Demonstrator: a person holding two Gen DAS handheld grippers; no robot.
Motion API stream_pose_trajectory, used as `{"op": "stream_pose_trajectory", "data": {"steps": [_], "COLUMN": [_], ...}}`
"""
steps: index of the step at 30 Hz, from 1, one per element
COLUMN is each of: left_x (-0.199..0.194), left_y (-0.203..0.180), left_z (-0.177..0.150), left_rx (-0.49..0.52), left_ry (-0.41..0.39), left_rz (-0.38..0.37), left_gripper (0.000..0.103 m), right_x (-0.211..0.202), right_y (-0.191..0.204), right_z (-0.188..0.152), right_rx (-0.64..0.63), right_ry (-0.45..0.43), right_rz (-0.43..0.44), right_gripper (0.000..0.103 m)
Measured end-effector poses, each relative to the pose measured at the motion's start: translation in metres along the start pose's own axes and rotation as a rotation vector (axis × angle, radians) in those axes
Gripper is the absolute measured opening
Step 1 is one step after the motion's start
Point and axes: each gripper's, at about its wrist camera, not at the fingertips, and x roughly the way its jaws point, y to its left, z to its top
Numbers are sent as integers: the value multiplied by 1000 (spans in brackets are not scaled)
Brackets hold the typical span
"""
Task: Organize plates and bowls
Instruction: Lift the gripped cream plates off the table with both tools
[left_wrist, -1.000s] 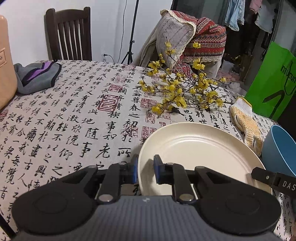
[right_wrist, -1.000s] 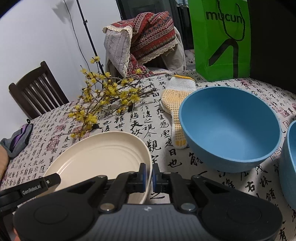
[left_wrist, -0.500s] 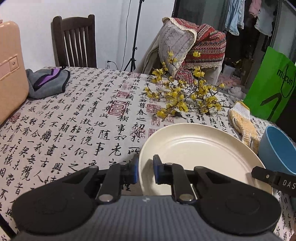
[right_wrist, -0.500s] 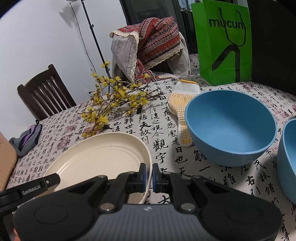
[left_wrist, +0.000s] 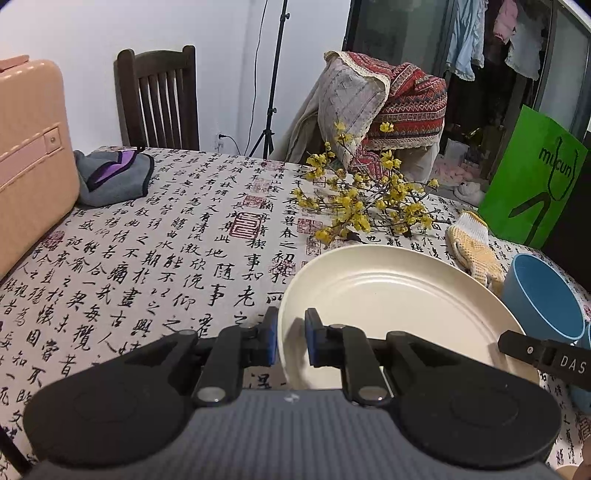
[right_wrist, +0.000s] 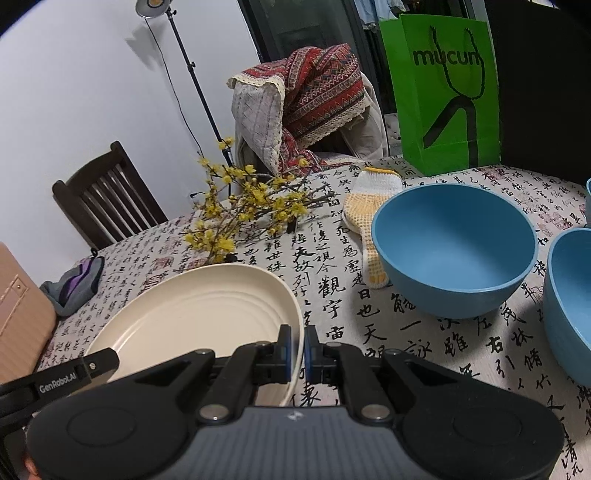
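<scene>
Both tongs grip one cream plate from opposite sides: left tongs (left_wrist: 291, 341) straddle its left rim with a visible gap at the pads, so the pinch looks loose; right tongs (right_wrist: 297, 354) are pressed nearly together on the right rim. Cream plate (left_wrist: 391, 306) sits near the bench's front edge, seemingly lifted slightly clear of the calligraphy tablecloth (left_wrist: 166, 251), though contact underneath is hidden. Step in hand, as judged: a two-handed carry of the plate toward wherever the dishes are gathered. Next move calls for keeping both grips level and matched so the rim does not slip from the looser left side. Right view alone shows the whole blue bowl (right_wrist: 454, 247) just right of the plate, a second blue bowl (right_wrist: 569, 302) at the edge, and the knit glove (right_wrist: 369, 229) touching the first bowl. Left view alone shows the pink suitcase (left_wrist: 29, 155) and open cloth to the plate's left.
</scene>
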Motion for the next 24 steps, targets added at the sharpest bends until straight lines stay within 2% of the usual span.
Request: {"op": "stream_pose_trajectory", "data": {"steps": [24], "left_x": [-60], "left_y": [11], "left_z": [-19], "left_rx": [-4], "left_ry": [-47], "left_rz": [-11], "left_gripper": [15], "right_x": [-51], "right_y": [10], "right_z": [-21], "right_rx": [-10], "right_ry": [-43], "right_rz": [27], "right_gripper": [7]}}
